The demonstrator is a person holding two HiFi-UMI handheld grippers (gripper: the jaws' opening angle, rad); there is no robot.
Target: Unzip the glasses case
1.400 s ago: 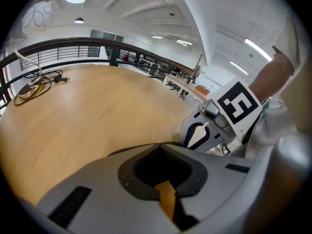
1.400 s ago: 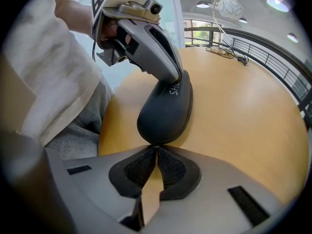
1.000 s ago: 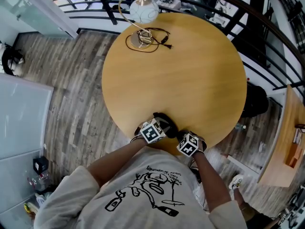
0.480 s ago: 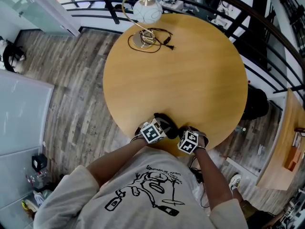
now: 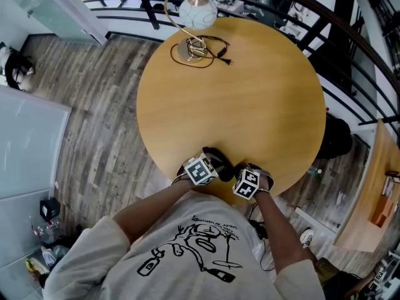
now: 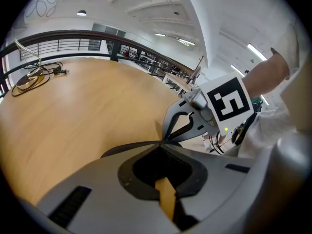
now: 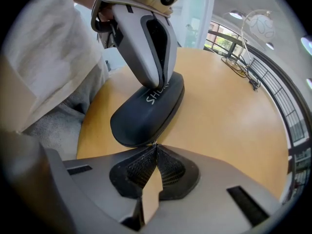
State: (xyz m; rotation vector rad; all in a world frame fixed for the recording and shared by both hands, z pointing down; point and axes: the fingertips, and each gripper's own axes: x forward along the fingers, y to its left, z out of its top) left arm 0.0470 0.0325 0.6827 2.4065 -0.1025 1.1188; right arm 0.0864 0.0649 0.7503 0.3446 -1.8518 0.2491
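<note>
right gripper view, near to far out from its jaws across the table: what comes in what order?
right gripper → glasses case → bare table → cable → lamp. The left gripper overlaps the case, so it is left unordered.

The glasses case (image 5: pixel 220 160) lies at the near edge of the surface (image 5: pixel 250 99), just before the person. The left gripper (image 7: pixel 159 85) rests on its left part, and the right gripper (image 7: pixel 156 145) is at its right end. A lamp (image 5: pixel 199 11) and its cord (image 5: pixel 209 52) stand at the far edge, well apart.
</note>
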